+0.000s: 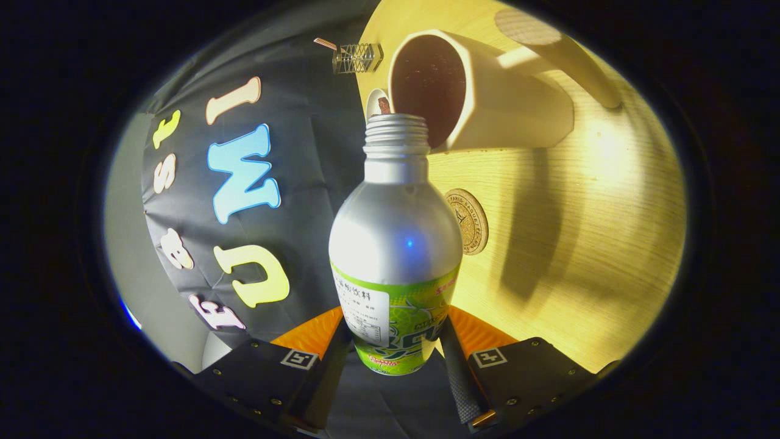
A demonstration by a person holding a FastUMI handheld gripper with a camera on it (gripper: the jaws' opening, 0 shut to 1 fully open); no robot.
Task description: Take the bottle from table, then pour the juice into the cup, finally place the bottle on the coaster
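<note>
The gripper [395,353] was clenched on the bottle [395,244] — both fingers pressed against its green-labelled lower body, jaws only as wide as the bottle. The label's white panel carried small print too fine to read. The bottle was uncapped, its threaded mouth pointing at the cup [469,91], which showed dark contents inside. Beside the bottle's shoulder lay the round cork coaster [472,221] on the table [597,244] — its stamped lettering was illegible. The cup sat toward the table's far edge.
</note>
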